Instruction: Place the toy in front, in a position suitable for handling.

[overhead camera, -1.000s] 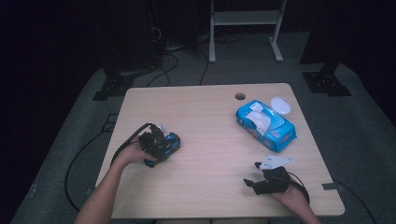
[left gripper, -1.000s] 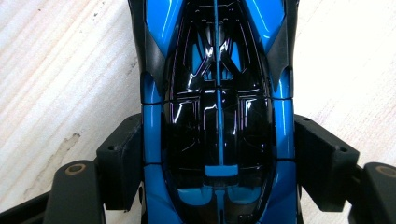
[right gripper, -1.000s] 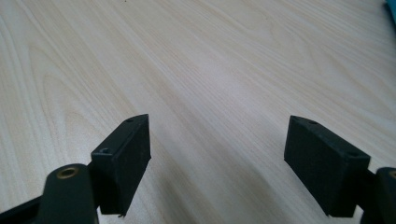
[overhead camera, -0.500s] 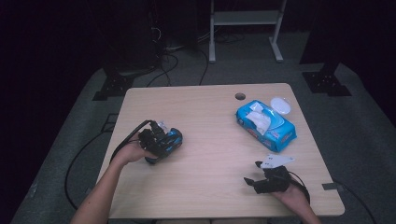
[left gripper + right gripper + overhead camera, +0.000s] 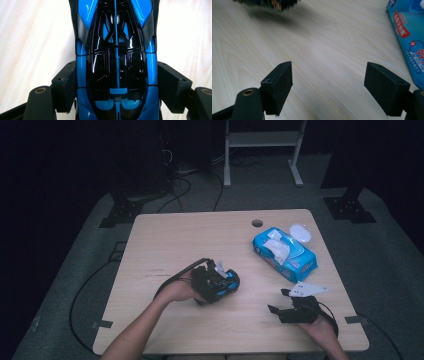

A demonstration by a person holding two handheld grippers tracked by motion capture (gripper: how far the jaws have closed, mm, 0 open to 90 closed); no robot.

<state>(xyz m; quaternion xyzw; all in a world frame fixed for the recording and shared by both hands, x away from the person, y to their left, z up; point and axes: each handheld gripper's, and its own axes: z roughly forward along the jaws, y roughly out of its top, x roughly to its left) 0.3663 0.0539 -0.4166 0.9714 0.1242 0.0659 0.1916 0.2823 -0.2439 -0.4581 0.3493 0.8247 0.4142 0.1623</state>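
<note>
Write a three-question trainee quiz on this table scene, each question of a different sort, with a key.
1. True or false: the left gripper is shut on the blue toy car.
2. The right gripper is: A) shut on a wipe, B) open with nothing between its jaws, C) holding the car.
3. Fill in: a white wipe sticks out of the blue ____ whose lid is flipped open.

Key: 1 true; 2 B; 3 wipes pack.

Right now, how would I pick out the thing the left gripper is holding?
On the pale wooden table, look left of centre, away from the blue wipes pack. There the left gripper clamps a toy car by its flanks. Its glossy blue body and black canopy set it apart from the soft pack.
</note>
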